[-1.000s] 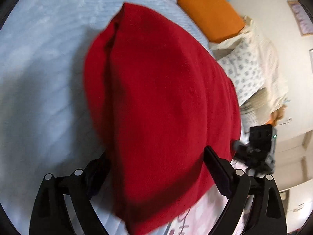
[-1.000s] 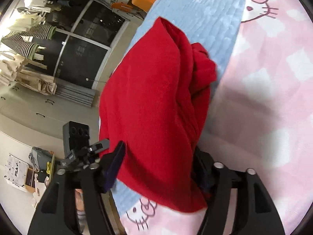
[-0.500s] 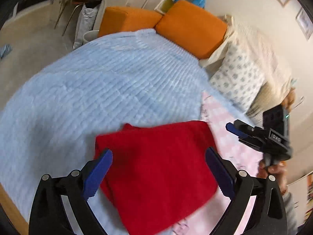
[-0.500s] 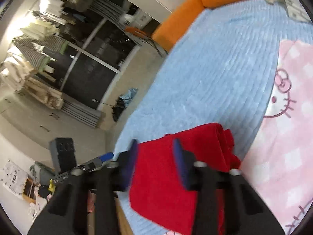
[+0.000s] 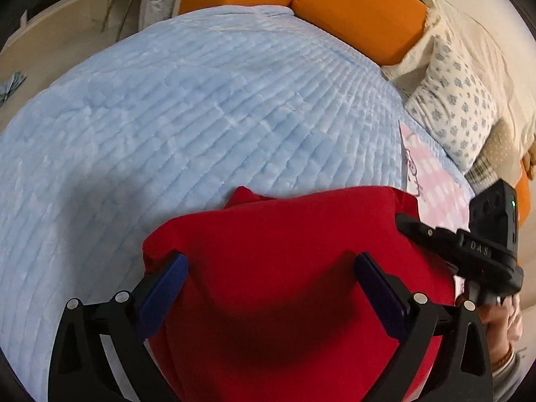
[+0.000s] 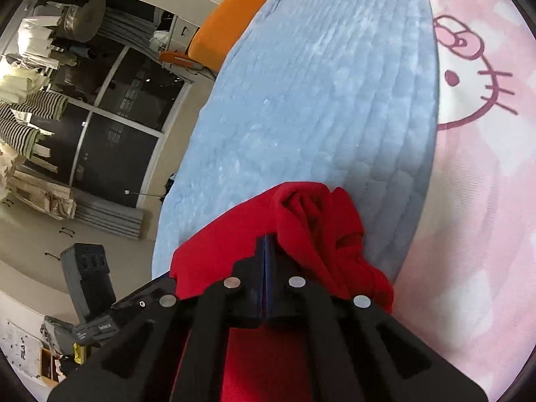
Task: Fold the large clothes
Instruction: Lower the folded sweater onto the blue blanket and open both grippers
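I am now resting over the folded red knit garment (image 5: 284, 268), which a second ago was hanging up between my fingers and is lying flat now on the pale blue quilted bedspread (image 5: 201, 100) — the fold looks set. My left gripper (image 5: 268, 264) is hovering with fingers spread wide above the cloth; my right gripper (image 6: 266, 248) is showing fingers pressed together, gripping nothing that I can see, beside the bunched, ribbed edge. The fabric is looking soft and thick, with a pink cartoon-cat blanket (image 6: 485, 201) alongside.
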